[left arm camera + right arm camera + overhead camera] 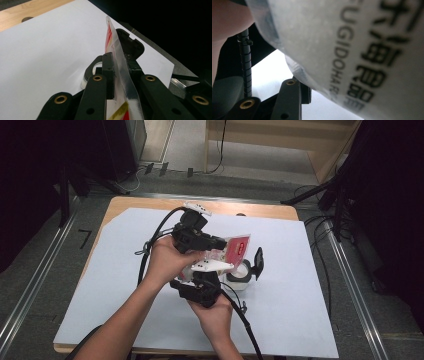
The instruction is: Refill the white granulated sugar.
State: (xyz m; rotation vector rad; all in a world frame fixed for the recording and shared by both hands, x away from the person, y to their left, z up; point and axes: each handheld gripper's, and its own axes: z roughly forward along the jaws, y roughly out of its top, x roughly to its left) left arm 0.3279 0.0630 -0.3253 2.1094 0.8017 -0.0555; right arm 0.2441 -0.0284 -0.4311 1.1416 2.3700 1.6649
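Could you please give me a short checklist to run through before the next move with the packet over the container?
1. Left hand-held gripper clamped on the packet: ok; its jaws pinch the flat sealed edge.
2. Right hand-held gripper holding the packet: cannot tell; the printed film lies right against its camera, but the contact of the pads is hidden.
3. Container upright on the white sheet: ok.
4. Container's black flip lid open: ok; it stands up at the side.
5. Packet above the container's mouth: cannot tell; it is beside or over it, and the grippers hide the gap.
6. Packet already torn open: cannot tell.
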